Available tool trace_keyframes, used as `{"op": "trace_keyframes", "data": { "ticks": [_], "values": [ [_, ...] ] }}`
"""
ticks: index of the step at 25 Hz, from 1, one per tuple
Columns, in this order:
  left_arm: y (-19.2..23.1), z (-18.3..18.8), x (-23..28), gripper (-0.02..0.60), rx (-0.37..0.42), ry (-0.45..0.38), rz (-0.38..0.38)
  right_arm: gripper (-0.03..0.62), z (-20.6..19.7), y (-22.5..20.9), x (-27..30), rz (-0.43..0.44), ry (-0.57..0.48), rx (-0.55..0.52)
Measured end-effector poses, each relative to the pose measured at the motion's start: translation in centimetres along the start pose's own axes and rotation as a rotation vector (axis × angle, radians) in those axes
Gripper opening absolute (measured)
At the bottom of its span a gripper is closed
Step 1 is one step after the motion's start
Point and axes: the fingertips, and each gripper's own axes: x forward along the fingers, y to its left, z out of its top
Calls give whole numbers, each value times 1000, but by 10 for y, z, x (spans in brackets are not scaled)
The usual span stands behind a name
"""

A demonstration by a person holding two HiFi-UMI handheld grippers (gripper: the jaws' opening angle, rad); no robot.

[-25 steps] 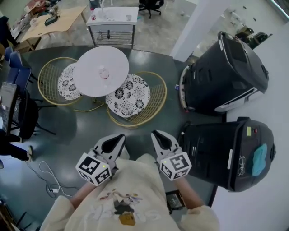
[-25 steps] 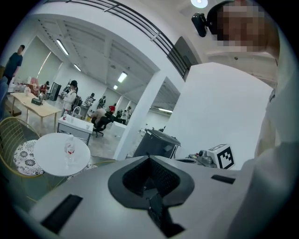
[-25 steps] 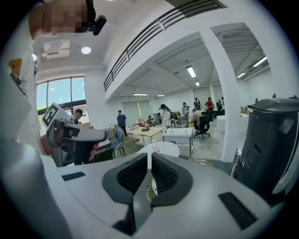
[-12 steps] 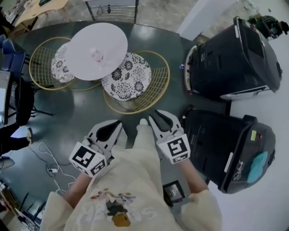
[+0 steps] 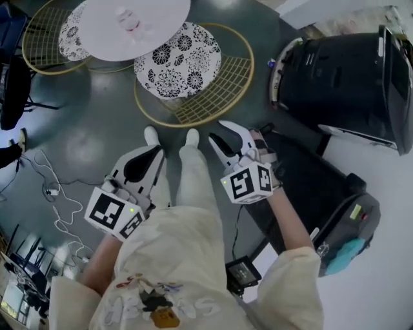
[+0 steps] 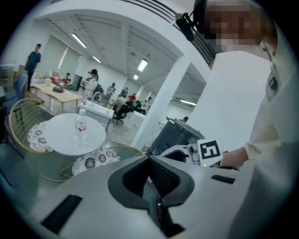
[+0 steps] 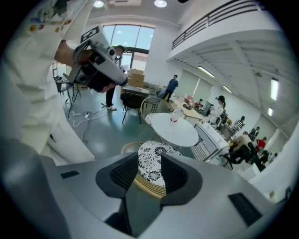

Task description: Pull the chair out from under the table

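Closing on the near chair, you now stand with your shoes just short of its gold wire rim. Compared with a second ago, that rim is far nearer: it lies just beyond the tips of your right claw rather than well ahead of both claws.

The other change is in that right claw itself. Its jaws, together a second ago, now stand apart, and in its own view the floral cushion shows through the gap, still off ahead and not touched. It grips nothing. Your left claw has its jaws together on nothing and hangs farther back from the chair, pointing toward the table.

The chair is not out. The far side of its cushion sits tucked beneath the round white tabletop, while its wire back bulges out toward your right claw. A second chair sits beyond your left claw, on the table's other side, tucked under in the same way.

By my reading, the walk-up is about over and a grasp is being set up. Opened jaws this near the wire back suggest the rim as the hold. Mind the bottle standing on the table, and the black bins close beside your right claw.
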Motion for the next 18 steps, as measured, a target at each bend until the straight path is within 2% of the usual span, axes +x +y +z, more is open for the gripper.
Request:
{"op": "trace_keyframes", "data": {
  "ticks": [2, 4, 9, 18],
  "values": [
    [5, -10, 6, 3, -7, -18, 56, 132, -12, 3, 10, 31, 32, -119],
    [6, -23, 11, 3, -6, -10, 79, 132, -23, 8, 20, 67, 55, -215],
    [10, -58, 28, 2, -12, 25, 101, 132, -49, 16, 49, 152, 94, -384],
    [29, -99, 62, 3, -97, 23, 144, 132, -117, 12, 97, 313, 226, -699]
  ]
}}
